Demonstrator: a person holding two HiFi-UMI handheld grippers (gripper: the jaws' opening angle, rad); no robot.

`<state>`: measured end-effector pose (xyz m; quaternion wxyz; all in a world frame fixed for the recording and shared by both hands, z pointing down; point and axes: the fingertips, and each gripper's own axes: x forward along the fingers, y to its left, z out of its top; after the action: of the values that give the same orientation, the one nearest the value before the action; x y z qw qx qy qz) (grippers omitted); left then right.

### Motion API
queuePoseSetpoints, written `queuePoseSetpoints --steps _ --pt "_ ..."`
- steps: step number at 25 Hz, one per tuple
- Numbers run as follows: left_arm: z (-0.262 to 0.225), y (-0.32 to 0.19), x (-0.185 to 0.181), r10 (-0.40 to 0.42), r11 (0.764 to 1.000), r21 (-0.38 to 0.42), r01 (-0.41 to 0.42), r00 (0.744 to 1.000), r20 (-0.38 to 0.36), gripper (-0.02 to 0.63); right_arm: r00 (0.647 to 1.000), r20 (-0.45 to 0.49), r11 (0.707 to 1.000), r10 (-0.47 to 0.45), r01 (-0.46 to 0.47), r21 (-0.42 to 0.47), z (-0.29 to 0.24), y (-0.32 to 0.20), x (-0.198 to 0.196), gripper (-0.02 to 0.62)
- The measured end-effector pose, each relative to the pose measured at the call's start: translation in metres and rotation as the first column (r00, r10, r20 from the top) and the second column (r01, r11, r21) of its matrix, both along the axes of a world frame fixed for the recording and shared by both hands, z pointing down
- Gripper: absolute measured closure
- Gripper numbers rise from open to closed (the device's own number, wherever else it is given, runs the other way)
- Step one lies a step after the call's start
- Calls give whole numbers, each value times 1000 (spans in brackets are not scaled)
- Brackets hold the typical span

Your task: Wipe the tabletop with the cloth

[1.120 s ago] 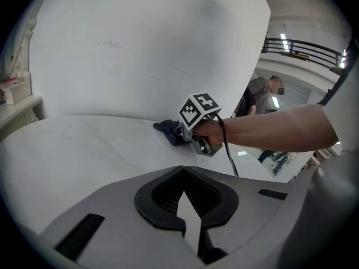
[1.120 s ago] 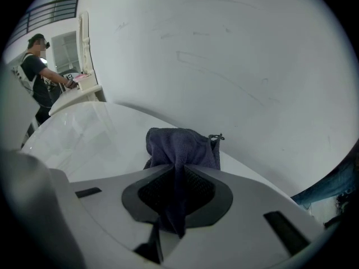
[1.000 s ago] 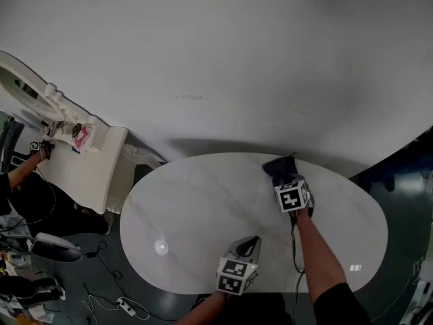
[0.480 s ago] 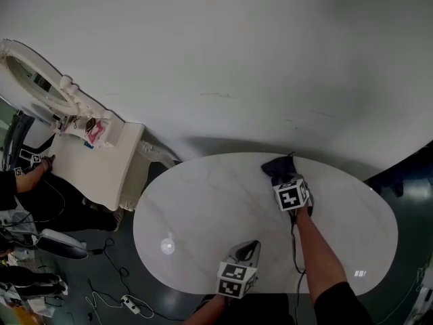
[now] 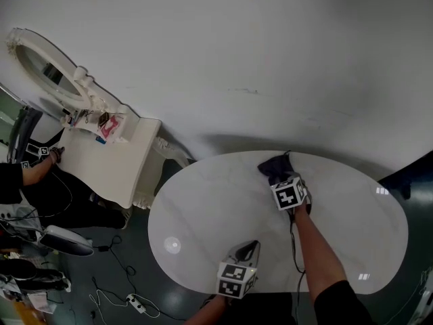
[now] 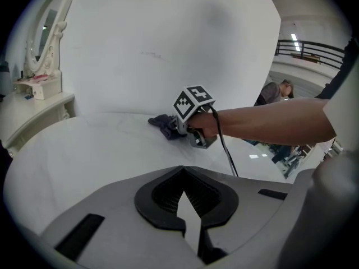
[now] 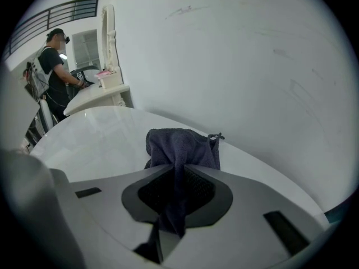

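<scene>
A dark blue cloth (image 7: 182, 147) is pinched between the jaws of my right gripper (image 7: 174, 189), bunched and resting on the white oval marble tabletop (image 5: 216, 215) near its far edge by the wall. In the head view the cloth (image 5: 274, 166) lies just beyond the right gripper (image 5: 287, 185). The left gripper view shows the same cloth (image 6: 162, 123) ahead of the right gripper's marker cube. My left gripper (image 5: 247, 249) hovers near the table's front edge, jaws shut with nothing between them, also seen as the left gripper (image 6: 188, 203).
A white wall (image 5: 237, 59) runs right behind the table. A white dressing table (image 5: 101, 161) with an oval mirror (image 5: 44, 70) stands to the left, a person (image 7: 56, 72) working at it. Cables and a power strip (image 5: 135, 305) lie on the dark floor.
The head view has shifted so the table and dressing table appear further right. Both grippers keep their places on the table, the cloth still held near the far edge.
</scene>
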<state>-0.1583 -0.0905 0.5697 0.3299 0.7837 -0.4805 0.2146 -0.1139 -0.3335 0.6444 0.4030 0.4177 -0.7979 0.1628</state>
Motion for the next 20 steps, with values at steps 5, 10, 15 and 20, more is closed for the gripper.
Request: queuePoseSetpoints --steps 5,10,15,20 --pt "0 4 -25 -4 1000 2 4 1000 4 603 1000 6 1000 -9 9 3 -2 2 -34 555" --pt "3 6 -54 -14 1000 -2 14 1000 10 603 1000 24 1000 -18 18 -2 -2 6 -66 555" --pt "6 8 -82 -47 999 -4 47 999 0 603 998 30 998 -60 60 -4 -1 13 -116 555" --pt "10 13 -112 -79 997 -18 79 997 -10 603 995 31 996 -90 91 -20 -1 15 -154 555"
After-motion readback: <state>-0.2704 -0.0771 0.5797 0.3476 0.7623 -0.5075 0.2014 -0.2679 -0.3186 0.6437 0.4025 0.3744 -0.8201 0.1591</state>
